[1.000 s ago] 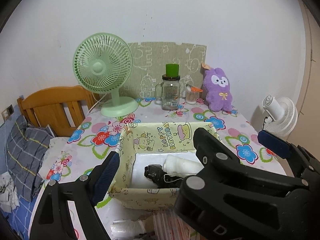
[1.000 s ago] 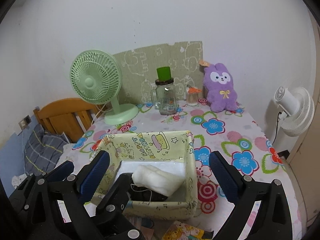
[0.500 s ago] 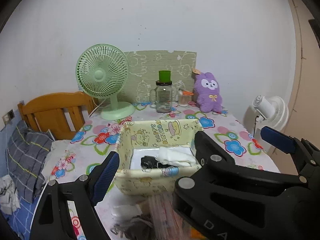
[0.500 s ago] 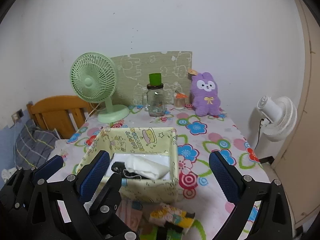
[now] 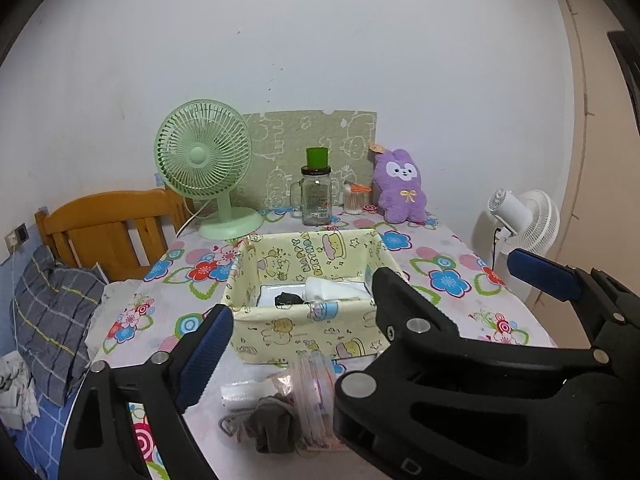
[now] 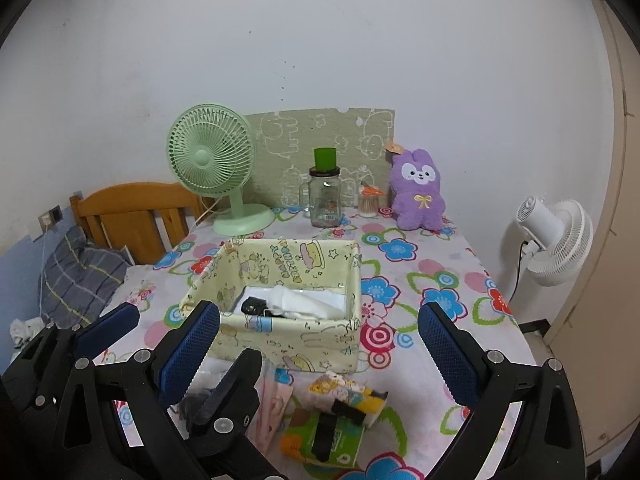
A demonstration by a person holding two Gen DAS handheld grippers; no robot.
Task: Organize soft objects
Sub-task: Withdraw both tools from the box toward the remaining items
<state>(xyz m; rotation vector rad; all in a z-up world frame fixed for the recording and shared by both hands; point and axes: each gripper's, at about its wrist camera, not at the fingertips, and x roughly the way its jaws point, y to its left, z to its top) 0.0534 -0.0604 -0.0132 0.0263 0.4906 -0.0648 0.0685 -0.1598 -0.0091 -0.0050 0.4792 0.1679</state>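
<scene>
Floral table [image 6: 432, 280], socks [image 5: 272, 426] seemingly below open left gripper [image 5: 294, 322]

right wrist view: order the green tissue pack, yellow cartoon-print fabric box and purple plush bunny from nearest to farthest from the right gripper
1. Green tissue pack, table's near edge, between the right gripper's fingers.
2. Yellow cartoon-print fabric box, mid-table, just beyond.
3. Purple plush bunny, against the back wall, right.
</scene>
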